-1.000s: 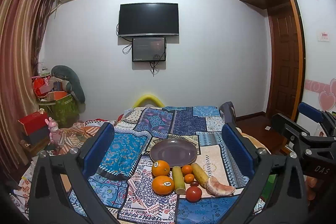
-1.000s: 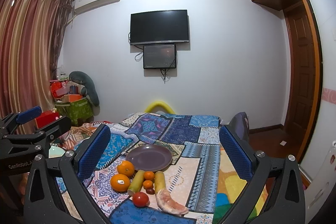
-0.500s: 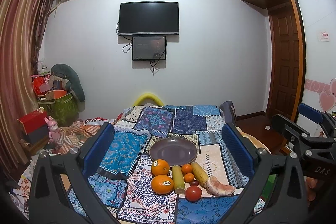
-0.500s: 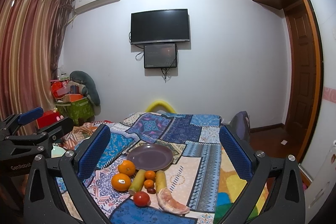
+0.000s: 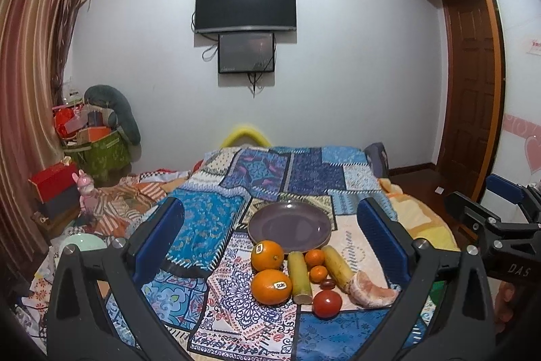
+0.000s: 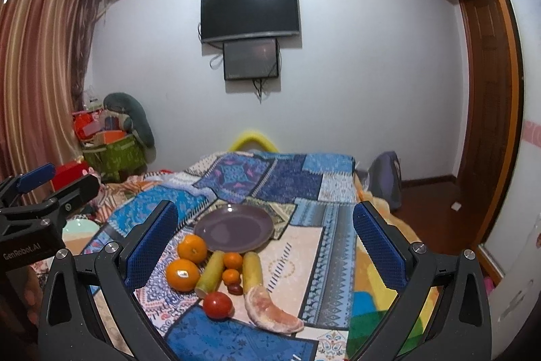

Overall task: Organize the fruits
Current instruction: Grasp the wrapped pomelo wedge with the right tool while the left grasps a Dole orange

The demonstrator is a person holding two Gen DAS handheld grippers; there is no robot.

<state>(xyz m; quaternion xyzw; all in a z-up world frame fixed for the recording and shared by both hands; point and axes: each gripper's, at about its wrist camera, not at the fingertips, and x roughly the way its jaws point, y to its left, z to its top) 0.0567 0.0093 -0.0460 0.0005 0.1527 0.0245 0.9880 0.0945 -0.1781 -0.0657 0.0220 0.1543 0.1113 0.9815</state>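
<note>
An empty purple plate (image 5: pixel 289 224) (image 6: pixel 233 229) lies on a patchwork cloth. In front of it are two oranges (image 5: pixel 271 286) (image 6: pixel 182 274), two small tangerines (image 5: pixel 314 258) (image 6: pixel 232 260), two yellow-green cane pieces (image 5: pixel 299 273) (image 6: pixel 210 273), a red tomato (image 5: pixel 326 303) (image 6: pixel 217 304), a dark date (image 5: pixel 327 284) and a peeled pomelo segment (image 5: pixel 372 290) (image 6: pixel 272 315). My left gripper (image 5: pixel 270 235) is open and empty above the fruit. My right gripper (image 6: pixel 265 235) is open and empty, to the right of the fruit.
The patchwork cloth (image 5: pixel 263 178) covers a table. A pale green bowl (image 5: pixel 83 242) sits at the left. Boxes and a green bin (image 5: pixel 98 151) stand by the curtain. A wooden door (image 5: pixel 473 90) is at the right. The right gripper shows in the left wrist view (image 5: pixel 500 222).
Both views have shifted very slightly, with the scene sitting a little lower. The fruit and plate have not moved and both grippers stay open.
</note>
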